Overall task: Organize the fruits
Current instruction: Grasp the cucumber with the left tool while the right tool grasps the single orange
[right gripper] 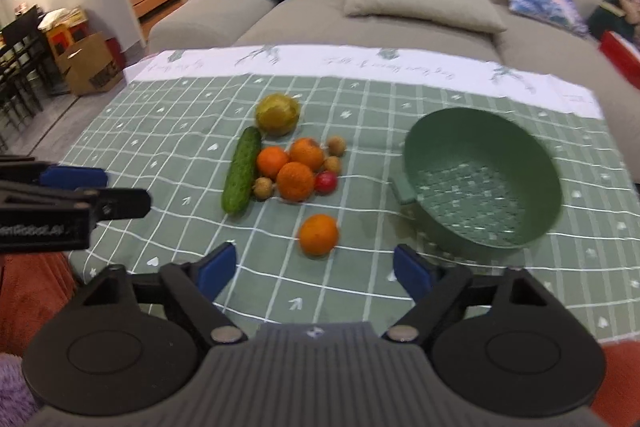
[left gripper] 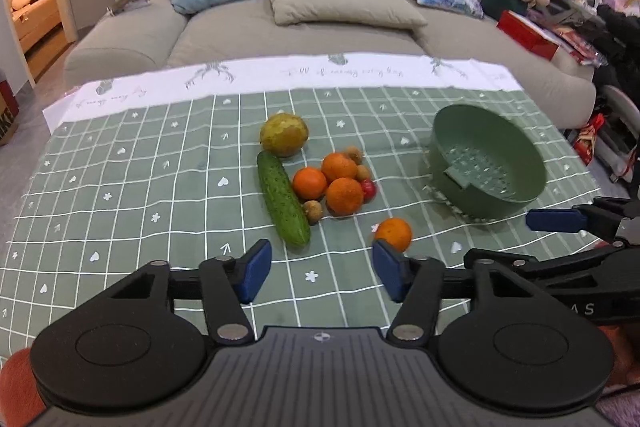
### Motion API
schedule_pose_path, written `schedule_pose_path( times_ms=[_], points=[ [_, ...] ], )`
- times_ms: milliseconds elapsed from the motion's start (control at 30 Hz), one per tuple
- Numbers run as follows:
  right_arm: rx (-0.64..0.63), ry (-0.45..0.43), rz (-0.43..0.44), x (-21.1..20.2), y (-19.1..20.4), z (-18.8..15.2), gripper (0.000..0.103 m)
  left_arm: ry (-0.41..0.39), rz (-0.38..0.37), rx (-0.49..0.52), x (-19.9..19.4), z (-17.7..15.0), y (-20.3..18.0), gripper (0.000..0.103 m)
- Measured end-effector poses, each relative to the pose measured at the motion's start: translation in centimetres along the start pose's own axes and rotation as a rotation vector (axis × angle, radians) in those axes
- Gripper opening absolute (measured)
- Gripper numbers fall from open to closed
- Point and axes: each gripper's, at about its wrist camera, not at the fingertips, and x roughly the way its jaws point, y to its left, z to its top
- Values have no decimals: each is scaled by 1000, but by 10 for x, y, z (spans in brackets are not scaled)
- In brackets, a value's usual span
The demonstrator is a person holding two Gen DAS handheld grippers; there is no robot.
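Both tools (left gripper: 322,269) (right gripper: 316,271) open (nothing held); lone orange (right gripper: 319,235) nr bowl (right gripper: 480,131).

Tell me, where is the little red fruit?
In the right wrist view the little red fruit sits on the green checked cloth, at the right edge of the pile, touching the nearest orange, left of the green bowl.

Script on the tablecloth (left gripper: 304,71) is illegible.
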Motion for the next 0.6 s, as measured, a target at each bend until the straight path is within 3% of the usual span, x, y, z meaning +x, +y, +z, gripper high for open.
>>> schedule_pose_path(
  times_ms=[67, 300, 433, 600],
  points=[
    [-4, 7, 46, 13, -1, 1, 68, 23, -14, -32, 13, 1, 7, 51],
    [-27, 73, 44, 70, 4, 5, 53, 93, -55, -175, 62, 2, 32, 49],
    [-19, 125, 32, 101, 3, 5, 53, 117, -23, -178, 89, 4, 33, 49],
    [-41, 185, -18, 133, 6, 5, 55, 210, -2, -193, 126, 4, 39, 49]
  ],
)
